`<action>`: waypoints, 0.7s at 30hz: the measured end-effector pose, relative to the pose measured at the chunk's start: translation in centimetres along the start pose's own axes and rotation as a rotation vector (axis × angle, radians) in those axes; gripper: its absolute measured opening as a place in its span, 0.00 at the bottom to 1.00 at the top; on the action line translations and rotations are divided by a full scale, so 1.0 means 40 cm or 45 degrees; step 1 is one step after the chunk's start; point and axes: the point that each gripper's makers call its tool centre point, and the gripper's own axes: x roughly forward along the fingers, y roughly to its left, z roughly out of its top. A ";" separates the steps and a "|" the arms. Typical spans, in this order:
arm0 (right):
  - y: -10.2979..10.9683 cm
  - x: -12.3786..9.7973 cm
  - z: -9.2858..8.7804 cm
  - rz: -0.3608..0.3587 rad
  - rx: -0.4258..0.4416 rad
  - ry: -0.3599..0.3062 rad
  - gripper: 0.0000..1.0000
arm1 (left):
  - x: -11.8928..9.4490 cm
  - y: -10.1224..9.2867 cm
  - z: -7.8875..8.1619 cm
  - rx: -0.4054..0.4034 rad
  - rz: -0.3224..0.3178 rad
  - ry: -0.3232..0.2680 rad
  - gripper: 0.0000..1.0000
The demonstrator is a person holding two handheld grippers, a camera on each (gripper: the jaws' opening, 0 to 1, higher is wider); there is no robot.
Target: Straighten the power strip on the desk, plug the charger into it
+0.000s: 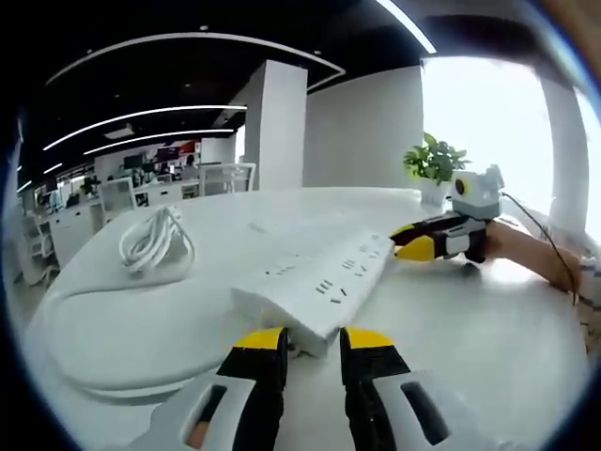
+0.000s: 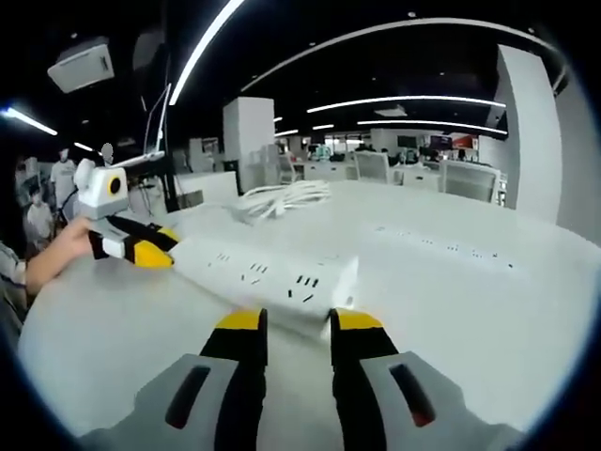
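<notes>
A: Left gripper (image 1: pixel 311 340) status?
B: Jaws seen narrowly parted, yellow tips set at the near end of the power strip (image 1: pixel 319 279). Whether the end is actually pinched can't be told; looks just touching or just short of it.
A: And the right gripper (image 2: pixel 296 322)?
B: Same pic from its own view: jaws narrow, tips at the strip's near end (image 2: pixel 272 277), grip not confirmed. In the left gripper view it's seen at the strip's far right end (image 1: pixel 424 243), held by a hand (image 1: pixel 521 252).
A: Strip position?
B: Laid flat on the white desk (image 1: pixel 470 329), running diagonally btwn the two grippers, sockets facing up.
A: Charger?
B: A coiled white cable bundle (image 1: pixel 153 240) is seen far left on the desk, well apart from the strip; plug not made out. In the right gripper view it lies beyond the strip (image 2: pixel 282 198).
A: Anything else?
B: A potted plant (image 1: pixel 434 164) stands at the far right, near the window.
</notes>
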 end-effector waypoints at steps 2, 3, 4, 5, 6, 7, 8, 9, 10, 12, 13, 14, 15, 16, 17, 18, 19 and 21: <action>-0.004 -0.004 0.001 0.002 0.027 -0.009 0.25 | -0.001 -0.001 0.000 0.000 -0.001 0.000 0.22; -0.002 -0.004 0.001 0.004 0.033 -0.011 0.25 | -0.001 -0.001 0.000 0.000 -0.002 0.001 0.22; -0.001 -0.005 0.001 0.005 0.038 -0.014 0.25 | -0.002 -0.002 0.000 0.000 -0.004 0.001 0.22; 0.001 -0.007 0.001 0.006 0.040 -0.015 0.25 | -0.002 -0.003 -0.001 -0.001 -0.006 0.002 0.23; 0.002 -0.009 0.000 0.007 0.041 -0.015 0.25 | -0.003 -0.004 -0.001 0.000 -0.007 0.003 0.23; 0.002 -0.011 0.000 0.008 0.041 -0.016 0.25 | -0.005 -0.006 -0.002 0.002 -0.008 0.005 0.23; 0.002 -0.012 0.000 0.008 0.040 -0.015 0.25 | -0.005 -0.007 -0.002 0.003 -0.009 0.006 0.23; 0.004 -0.013 -0.001 0.008 0.041 -0.015 0.25 | -0.006 -0.007 -0.002 0.002 -0.008 0.007 0.23; 0.006 -0.015 -0.001 0.007 0.040 -0.015 0.25 | -0.006 -0.008 -0.003 0.003 -0.008 0.008 0.23; 0.010 -0.019 -0.003 0.007 0.039 -0.014 0.25 | -0.008 -0.009 -0.004 0.005 -0.009 0.011 0.23; 0.012 -0.021 -0.004 0.007 0.038 -0.013 0.25 | -0.008 -0.009 -0.004 0.005 -0.010 0.012 0.23; 0.014 -0.023 -0.005 0.006 0.038 -0.013 0.25 | -0.008 -0.009 -0.004 0.005 -0.012 0.013 0.23; 0.016 -0.025 -0.005 0.006 0.037 -0.012 0.25 | -0.009 -0.010 -0.004 0.005 -0.013 0.014 0.23; 0.018 -0.028 -0.006 0.005 0.037 -0.010 0.25 | -0.009 -0.010 -0.004 0.004 -0.015 0.016 0.23; 0.022 -0.031 -0.008 0.004 0.034 -0.009 0.25 | -0.010 -0.011 -0.004 0.004 -0.017 0.017 0.23; 0.024 -0.033 -0.008 0.004 0.033 -0.008 0.25 | -0.010 -0.012 -0.005 0.004 -0.018 0.018 0.23; 0.025 -0.035 -0.009 0.002 0.032 -0.008 0.25 | -0.011 -0.013 -0.005 0.006 -0.020 0.020 0.23; 0.025 -0.039 -0.010 -0.002 0.033 -0.007 0.25 | -0.012 -0.017 -0.007 0.016 -0.023 0.024 0.23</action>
